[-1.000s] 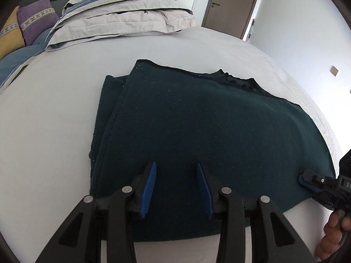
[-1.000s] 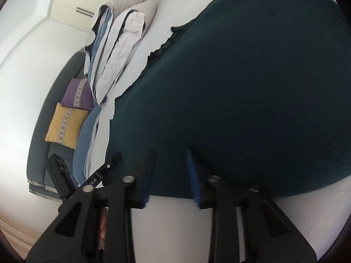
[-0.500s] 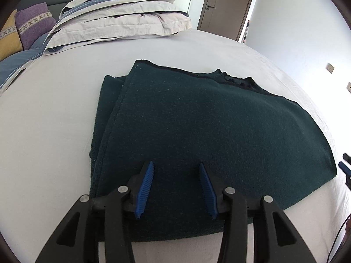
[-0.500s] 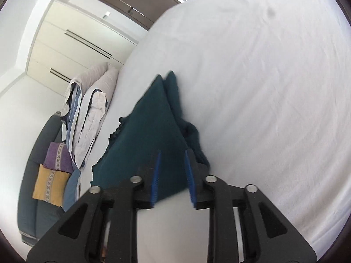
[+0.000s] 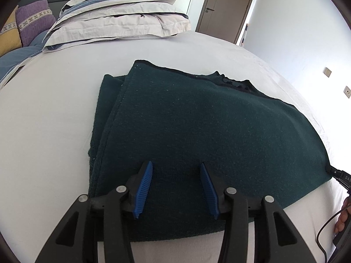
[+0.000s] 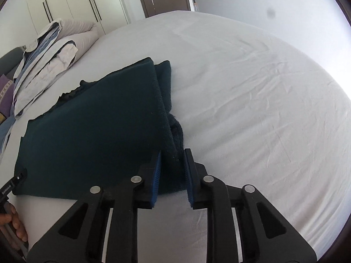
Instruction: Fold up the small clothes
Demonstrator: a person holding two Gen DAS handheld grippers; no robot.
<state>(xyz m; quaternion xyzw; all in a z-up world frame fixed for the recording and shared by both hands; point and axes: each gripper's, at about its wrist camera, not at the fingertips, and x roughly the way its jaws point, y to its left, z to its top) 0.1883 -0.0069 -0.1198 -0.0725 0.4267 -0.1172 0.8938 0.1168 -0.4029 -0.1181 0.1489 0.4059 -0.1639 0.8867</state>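
We see the left gripper (image 5: 176, 186) spread wide above the near hem of the dark green garment (image 5: 208, 135), while the right gripper (image 6: 173, 175) clamps its corner on the white bed (image 6: 252, 92).

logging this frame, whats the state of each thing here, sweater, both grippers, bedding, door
sweater: folded, lying flat on the bed
left gripper: jaws open, over the sweater's near edge
right gripper: jaws narrowed around the sweater's corner, full closure unclear
bedding: folded, stacked at the far side of the bed
door: shut
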